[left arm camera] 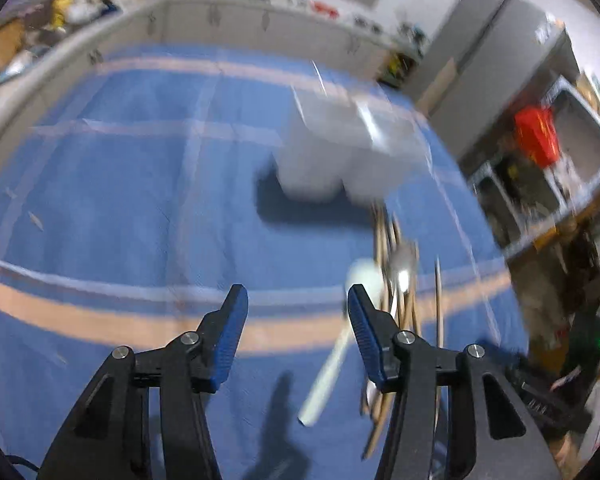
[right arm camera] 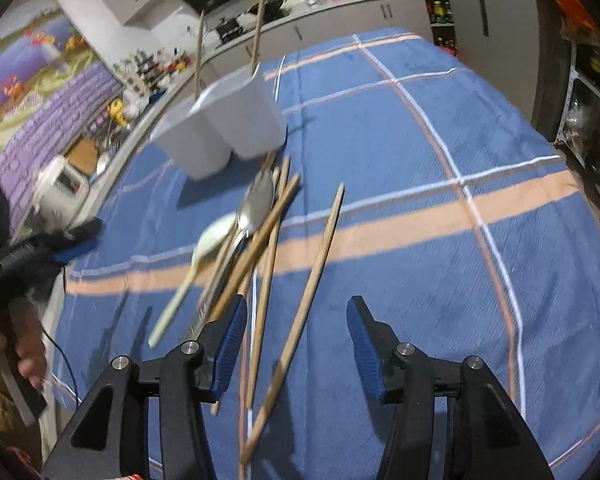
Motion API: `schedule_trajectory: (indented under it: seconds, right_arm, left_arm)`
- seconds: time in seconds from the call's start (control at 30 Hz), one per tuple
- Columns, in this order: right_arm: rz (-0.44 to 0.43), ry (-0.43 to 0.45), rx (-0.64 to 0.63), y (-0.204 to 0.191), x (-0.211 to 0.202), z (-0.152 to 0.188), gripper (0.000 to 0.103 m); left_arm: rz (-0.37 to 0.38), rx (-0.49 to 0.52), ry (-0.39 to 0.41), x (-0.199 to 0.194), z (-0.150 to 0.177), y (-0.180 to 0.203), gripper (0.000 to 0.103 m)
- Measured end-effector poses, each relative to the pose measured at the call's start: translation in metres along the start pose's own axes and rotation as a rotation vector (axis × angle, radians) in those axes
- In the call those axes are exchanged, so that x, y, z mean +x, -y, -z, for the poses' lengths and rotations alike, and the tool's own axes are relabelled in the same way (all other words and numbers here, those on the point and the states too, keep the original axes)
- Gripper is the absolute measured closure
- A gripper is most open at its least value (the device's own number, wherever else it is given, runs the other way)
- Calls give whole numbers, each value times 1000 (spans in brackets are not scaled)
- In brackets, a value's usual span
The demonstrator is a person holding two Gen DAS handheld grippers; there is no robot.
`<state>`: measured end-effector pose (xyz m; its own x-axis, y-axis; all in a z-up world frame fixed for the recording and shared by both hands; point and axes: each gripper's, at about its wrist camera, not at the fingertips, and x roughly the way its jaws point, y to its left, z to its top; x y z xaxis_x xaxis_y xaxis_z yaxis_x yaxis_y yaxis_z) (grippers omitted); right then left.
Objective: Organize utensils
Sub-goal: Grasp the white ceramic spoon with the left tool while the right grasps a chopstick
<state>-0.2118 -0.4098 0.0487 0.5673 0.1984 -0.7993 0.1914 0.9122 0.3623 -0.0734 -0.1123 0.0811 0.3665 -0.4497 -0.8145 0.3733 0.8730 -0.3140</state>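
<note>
Two hand-held grippers hang over a table covered in a blue checked cloth, both with jaws partly apart and nothing between the pads. The left hand-held gripper faces bare cloth; the utensil heap lies off to its right, just past its right-hand finger. The right hand-held gripper sits nearer the work: one loose chopstick runs up between its fingers, long axis pointing roughly away from the camera toward the white holder, leaning slightly to the right at its far end. Judging by that, the right hand is better placed for the next pick, and its jaws would have to turn little to cross the stick. Beside that chopstick the heap holds more chopsticks, a metal spoon and a white spoon, all lying roughly lengthwise toward the holder. The holder stands at the far end of the heap and has two compartments. Only the right wrist view shows two chopsticks already standing in it; the left wrist view is blurred there, so I cannot tell which compartment holds them
</note>
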Motion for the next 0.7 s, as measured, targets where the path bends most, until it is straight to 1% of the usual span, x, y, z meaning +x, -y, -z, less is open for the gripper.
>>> schedule_trajectory:
  seconds: [0.07,0.17,0.3,0.33,0.4,0.43,0.47,0.5,0.53,0.57,0.6,0.63,0.7]
  right_arm:
    - [25,-17,-43,-5,7,4,48]
    - [65,-32,-102,-12,18,3,53]
    - [122,-43,-134,-12,35,-10,54]
    - [128,-46,-133,-12,37,-13,57]
    - [144,-47,-140,-12,45,-20,59]
    - [166,-43,-150,-14,49,-24,59]
    - [177,-41,-157,-16,51,-27,62]
    - [187,-44,-165,-19,54,-29,64]
    - [207,-45,-180,-21,56,-32,72]
    - [245,-49,-205,-24,59,-33,86]
    - [255,-53,-212,-24,58,-34,91]
    - [250,-65,-211,-22,57,-35,92]
    - [258,-80,-205,-15,52,-32,93]
  left_arm:
    - [5,59,-42,22,14,15,52]
    - [-44,157,-76,48,22,36,52]
    - [-83,244,-86,71,5,57,52]
    - [-93,257,-92,76,1,61,52]
    - [-113,289,-108,90,-2,67,54]
    - [-129,304,-99,94,-3,70,58]
    - [-147,317,-91,96,-4,72,72]
    - [-168,327,-87,98,-6,74,75]
    - [-161,315,-86,98,-7,73,76]
    - [-139,278,-86,97,-9,69,77]
    - [-125,250,-86,96,-9,65,78]
    - [-109,214,-86,94,-10,59,79]
    - [-80,131,-90,87,-9,41,84]
